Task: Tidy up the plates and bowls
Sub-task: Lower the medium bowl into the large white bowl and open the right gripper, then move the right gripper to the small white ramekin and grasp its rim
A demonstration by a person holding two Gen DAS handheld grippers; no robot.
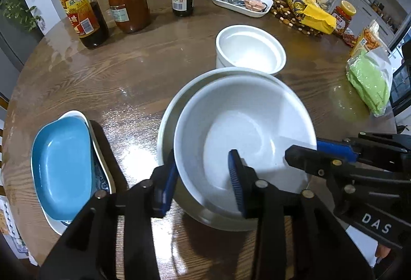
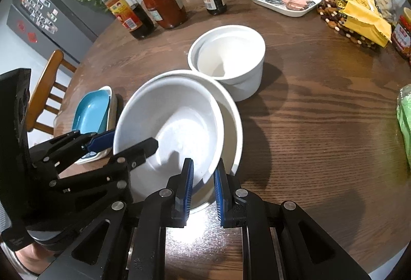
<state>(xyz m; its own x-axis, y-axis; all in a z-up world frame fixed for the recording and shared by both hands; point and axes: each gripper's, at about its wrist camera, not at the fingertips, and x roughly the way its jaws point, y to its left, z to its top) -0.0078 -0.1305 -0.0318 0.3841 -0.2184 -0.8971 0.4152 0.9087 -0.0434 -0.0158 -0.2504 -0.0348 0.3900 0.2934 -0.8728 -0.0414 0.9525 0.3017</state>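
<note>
left gripper (image 1: 203,182): i have its jaws apart, straddling the near-left rim of the inner white bowl (image 1: 246,141); one pad sits inside the bowl, the other outside, and neither seems to press the wall.
right gripper (image 2: 203,185): its jaws are drawn close on the near-right rim of the same bowl, one pad inside, one outside; it looks clamped on the rim, though the fisheye makes contact hard to judge.
inner bowl: right ahead of both grippers, tilted inside the outer white bowl (image 2: 235,131), its far edge leaning toward the left side.
step in hand: i judge i am seating the inner bowl squarely into the outer one.
how to do it well: keep the right grip until the bowl levels, lower gently, then free the rim and lift straight out so the pads do not drag it.
other stacks: nested white pots (image 1: 250,52) beyond the grippers; blue dish (image 1: 63,167) on a patterned plate to the left gripper's left.
</note>
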